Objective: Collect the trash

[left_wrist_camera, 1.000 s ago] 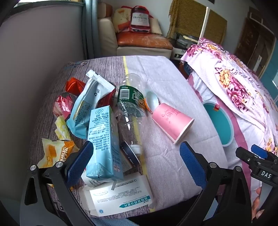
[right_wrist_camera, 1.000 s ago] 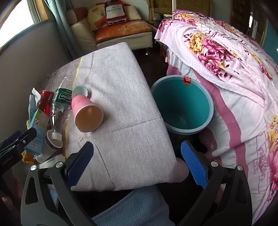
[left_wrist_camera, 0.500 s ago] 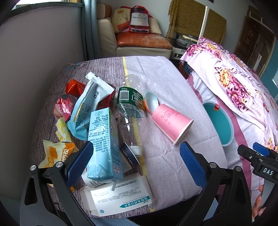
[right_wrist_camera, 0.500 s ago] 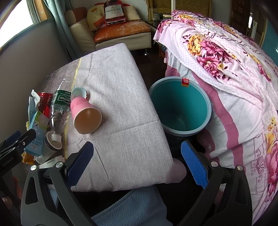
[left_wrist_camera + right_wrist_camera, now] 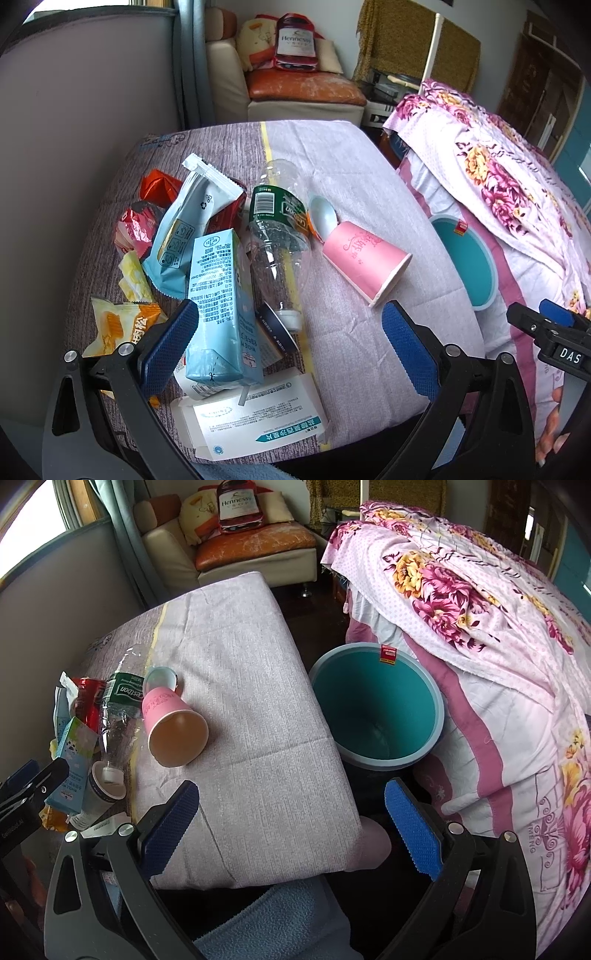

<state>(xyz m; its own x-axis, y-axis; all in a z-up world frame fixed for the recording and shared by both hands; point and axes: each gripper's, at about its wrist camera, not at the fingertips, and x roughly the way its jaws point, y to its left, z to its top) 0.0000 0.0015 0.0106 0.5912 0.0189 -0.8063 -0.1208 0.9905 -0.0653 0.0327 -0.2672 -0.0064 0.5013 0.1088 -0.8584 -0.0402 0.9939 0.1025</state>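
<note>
Trash lies on the left half of a cloth-covered table (image 5: 369,177): a pink paper cup (image 5: 364,260) on its side, a clear plastic bottle (image 5: 277,243), a light blue carton (image 5: 218,310), a white flat box (image 5: 255,413), a blue-white pouch (image 5: 188,229) and several snack wrappers (image 5: 122,328). My left gripper (image 5: 288,350) is open and empty above the table's near edge. My right gripper (image 5: 291,830) is open and empty over the table's right corner. The cup (image 5: 173,727) and bottle (image 5: 118,716) also show in the right wrist view. A teal bin (image 5: 376,705) stands on the floor right of the table.
A bed with a floral pink cover (image 5: 480,627) lies right of the bin. A sofa (image 5: 295,96) with cushions and a red bag stands behind the table. A grey wall (image 5: 74,129) runs along the table's left side.
Both grippers have shifted slightly; the views have moved a little. The trash has not moved and both grippers stay open.
</note>
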